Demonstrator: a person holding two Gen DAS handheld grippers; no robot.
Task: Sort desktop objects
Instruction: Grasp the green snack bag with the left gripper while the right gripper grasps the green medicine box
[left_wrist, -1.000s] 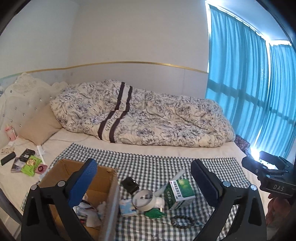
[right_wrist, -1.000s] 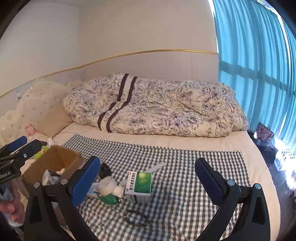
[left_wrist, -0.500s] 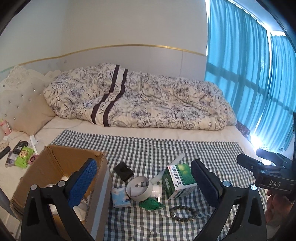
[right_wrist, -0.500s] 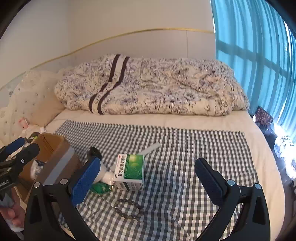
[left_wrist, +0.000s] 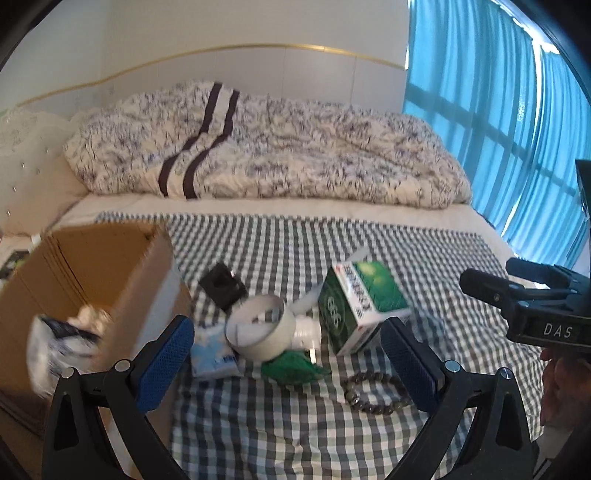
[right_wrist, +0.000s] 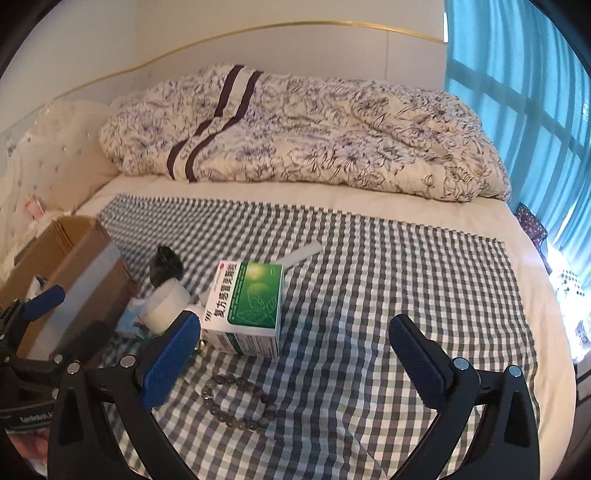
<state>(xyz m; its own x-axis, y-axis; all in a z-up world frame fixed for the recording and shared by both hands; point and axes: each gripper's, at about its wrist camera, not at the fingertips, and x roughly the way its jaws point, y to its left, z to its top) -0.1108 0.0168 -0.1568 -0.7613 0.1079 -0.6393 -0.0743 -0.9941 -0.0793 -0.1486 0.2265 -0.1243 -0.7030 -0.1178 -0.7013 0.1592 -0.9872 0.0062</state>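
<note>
Sorting seems only partly done; both claws are released and empty: left gripper (left_wrist: 286, 354), right gripper (right_wrist: 295, 350); cardboard box (left_wrist: 110, 266) left of them holds some items; medicine box (right_wrist: 247, 306), tape roll (left_wrist: 260, 328) and bead bracelet (right_wrist: 240, 402) wait just ahead.
</note>
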